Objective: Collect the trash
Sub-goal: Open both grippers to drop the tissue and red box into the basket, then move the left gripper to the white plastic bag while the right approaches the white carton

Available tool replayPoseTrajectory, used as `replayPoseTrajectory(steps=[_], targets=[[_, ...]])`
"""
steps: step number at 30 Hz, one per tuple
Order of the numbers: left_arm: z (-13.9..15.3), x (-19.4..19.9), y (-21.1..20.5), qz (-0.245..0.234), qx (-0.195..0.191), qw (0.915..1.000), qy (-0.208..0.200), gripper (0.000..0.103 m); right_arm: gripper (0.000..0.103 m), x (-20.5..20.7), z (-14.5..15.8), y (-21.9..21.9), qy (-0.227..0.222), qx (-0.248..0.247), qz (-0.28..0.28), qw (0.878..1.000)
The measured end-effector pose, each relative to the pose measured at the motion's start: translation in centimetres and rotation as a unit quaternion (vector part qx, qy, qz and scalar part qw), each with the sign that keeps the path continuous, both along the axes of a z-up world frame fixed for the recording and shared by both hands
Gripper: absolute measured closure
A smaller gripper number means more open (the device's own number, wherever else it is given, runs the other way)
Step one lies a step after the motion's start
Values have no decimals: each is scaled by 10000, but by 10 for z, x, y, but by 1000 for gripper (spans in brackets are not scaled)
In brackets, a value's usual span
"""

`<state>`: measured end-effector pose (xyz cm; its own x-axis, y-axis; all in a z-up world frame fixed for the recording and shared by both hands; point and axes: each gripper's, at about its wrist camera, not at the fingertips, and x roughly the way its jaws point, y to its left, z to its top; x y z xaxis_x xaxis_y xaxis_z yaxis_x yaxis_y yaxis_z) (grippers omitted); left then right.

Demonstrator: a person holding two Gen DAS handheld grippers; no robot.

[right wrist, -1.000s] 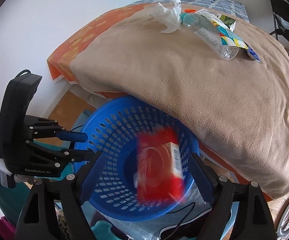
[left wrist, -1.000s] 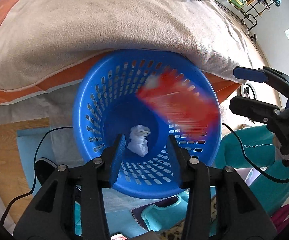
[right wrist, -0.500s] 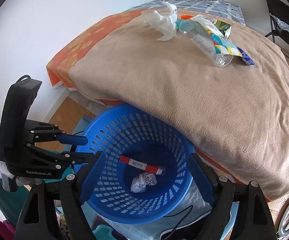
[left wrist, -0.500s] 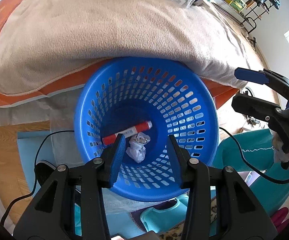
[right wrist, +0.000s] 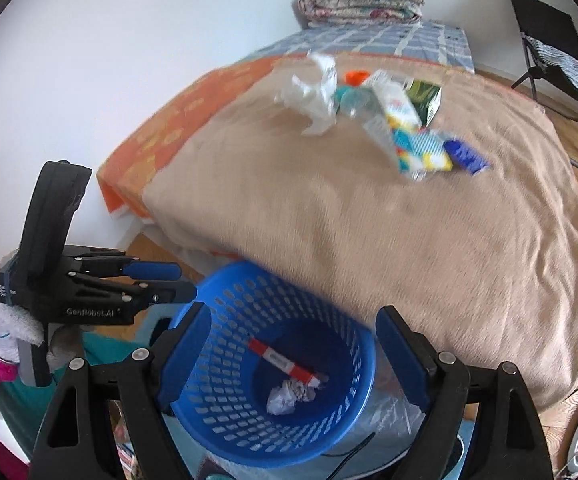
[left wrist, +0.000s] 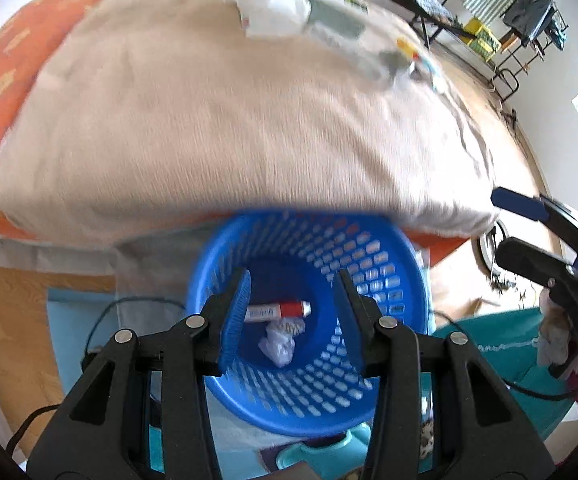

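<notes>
We keep right claw (right wrist: 293, 354) wide, empty, above blue basket (right wrist: 225, 416); left claw (left wrist: 291, 312) part open, empty too. Red carton (right wrist: 285, 362), crumpled wad (right wrist: 289, 396) lie inside. Next: reach bed (right wrist: 409, 240), approach white bag (right wrist: 313, 96), bottle (right wrist: 373, 124), wrappers (right wrist: 425, 148) low, pinching one piece.

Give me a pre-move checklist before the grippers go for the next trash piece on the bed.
1. Right gripper empty, jaws wide: ok.
2. Left gripper empty, jaws partly open: ok.
3. Red and white carton lying inside the blue perforated plastic basket: ok.
4. Crumpled white paper ball on the basket floor: ok.
5. Remaining trash pile on the beige blanket, with clear plastic bottle and white crumpled bag: not ok, uncollected.
6. Exact item edges in the pile: cannot tell, blurred.
</notes>
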<state>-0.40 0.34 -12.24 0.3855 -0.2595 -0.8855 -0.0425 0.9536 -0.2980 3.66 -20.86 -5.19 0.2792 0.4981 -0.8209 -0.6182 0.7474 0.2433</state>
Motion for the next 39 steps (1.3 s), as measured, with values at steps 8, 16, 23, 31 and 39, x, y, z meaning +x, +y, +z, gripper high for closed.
replayPoseTrajectory(steps=[8, 16, 23, 31, 39], targets=[[38, 39, 19, 291, -109, 9987, -398, 60, 15, 29, 30, -8, -276, 275, -320, 9987], [60, 95, 49, 690, -231, 9953, -632, 38, 15, 69, 46, -9, -227, 524, -577, 9967], [64, 147, 72, 1154, -399, 9900, -709, 38, 15, 103, 49, -1, -223, 453, -665, 9965], [40, 186, 82, 1459, -734, 9855, -458, 38, 16, 159, 33, 13, 156, 411, -793, 9959], [26, 218, 73, 1479, -736, 9854, -413, 38, 29, 207, 10, 28, 481, 364, -1118, 9919]])
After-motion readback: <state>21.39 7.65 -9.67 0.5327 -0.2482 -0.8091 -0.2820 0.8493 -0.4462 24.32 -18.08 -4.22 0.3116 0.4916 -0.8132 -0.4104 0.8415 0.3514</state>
